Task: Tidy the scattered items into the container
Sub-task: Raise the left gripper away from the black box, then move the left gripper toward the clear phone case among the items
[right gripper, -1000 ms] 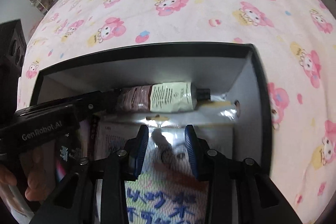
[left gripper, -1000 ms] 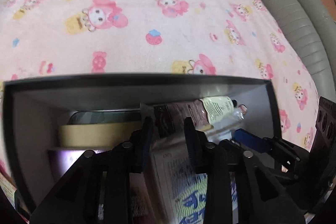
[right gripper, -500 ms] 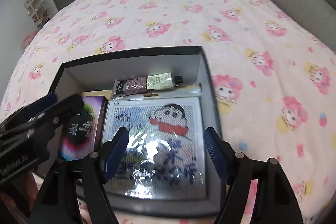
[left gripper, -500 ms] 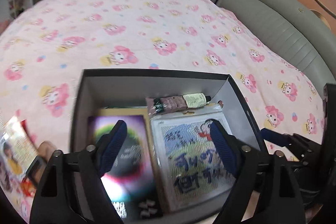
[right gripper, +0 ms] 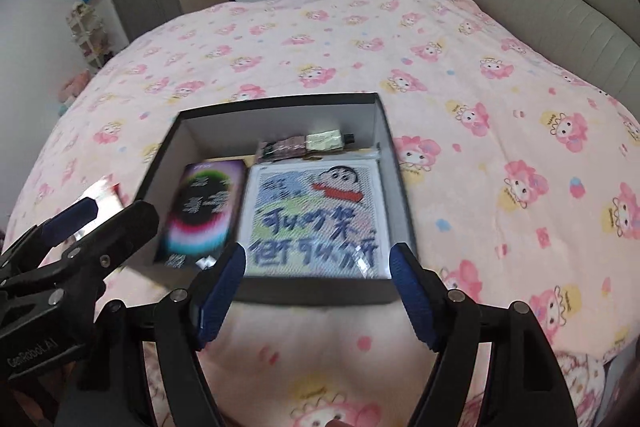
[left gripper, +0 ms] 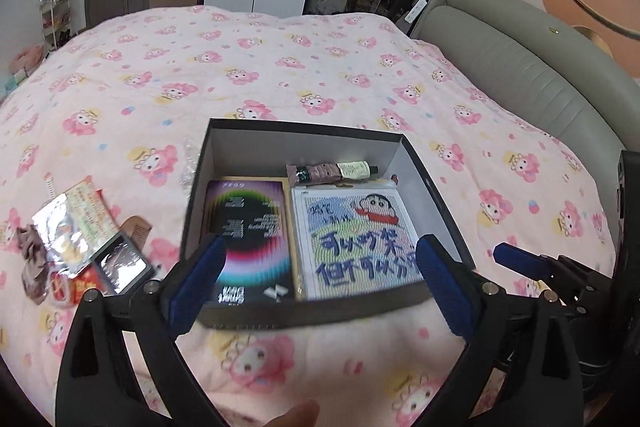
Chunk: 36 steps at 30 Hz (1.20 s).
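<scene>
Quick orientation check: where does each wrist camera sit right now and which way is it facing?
Left wrist: above the bed's near edge, facing the open box, loose items to its left; own open left gripper shows, right gripper at right.
Right wrist: further right, facing the same box; own open right gripper shows, left gripper at left.
Shared: box, cartoon picture, tube, pink blanket.

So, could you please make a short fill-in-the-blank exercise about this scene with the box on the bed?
1. The cartoon picture pack lies inside the ____.
2. The tube lies along the box's ____ wall.
3. Both the left gripper and the right gripper are ____.
4. The snack packets lie outside the box on its ____ side.

Missing words: box; far; open; left
</scene>
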Tool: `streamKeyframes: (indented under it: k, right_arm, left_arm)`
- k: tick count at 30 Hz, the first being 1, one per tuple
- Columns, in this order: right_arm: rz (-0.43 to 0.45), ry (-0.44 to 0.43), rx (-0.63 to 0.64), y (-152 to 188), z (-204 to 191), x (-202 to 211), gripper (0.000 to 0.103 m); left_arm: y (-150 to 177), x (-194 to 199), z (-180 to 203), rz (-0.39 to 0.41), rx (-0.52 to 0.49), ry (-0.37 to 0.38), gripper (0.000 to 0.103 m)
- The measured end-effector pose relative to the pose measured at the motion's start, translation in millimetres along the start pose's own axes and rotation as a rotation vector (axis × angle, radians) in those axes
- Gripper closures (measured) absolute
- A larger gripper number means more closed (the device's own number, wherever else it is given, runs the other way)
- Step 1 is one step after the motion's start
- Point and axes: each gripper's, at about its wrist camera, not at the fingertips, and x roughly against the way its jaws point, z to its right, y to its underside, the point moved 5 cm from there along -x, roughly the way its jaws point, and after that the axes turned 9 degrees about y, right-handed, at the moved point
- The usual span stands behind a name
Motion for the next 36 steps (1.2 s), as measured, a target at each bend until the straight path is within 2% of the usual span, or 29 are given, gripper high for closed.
streamKeyframes:
  k: [4,10,14,20,27,36]
  right_arm:
    - [0.008,-0.027,0.009,18,-7,15,0.031]
    - [0.022,-0.074,0.043,35,-25,30,0.031]
    - [0.026,-0.125,0.076,38,-43,38,0.031]
    - [0.058,-0.147,0.143,37,-75,51,0.031]
    - [0.076,-0.225,0.216,32,-125,51,0.031]
    - [0.05,-0.32,0.342,22,-211,34,0.031]
  left_arm:
    - [15,18,3,0.007,-0.013,-0.008,0.006]
    - [31,40,-8,-0.032,-0.006,-0.021,0.006]
    - [33,58,-16,-0.023,-0.014,-0.052,0.006]
    - [35,83,-39,0.011,0.007,-0.094,0.006]
    - [39,115,-87,0.053,0.078,-0.155,0.006]
    - [59,148,-176,0.085,0.22,-0.245,0.006]
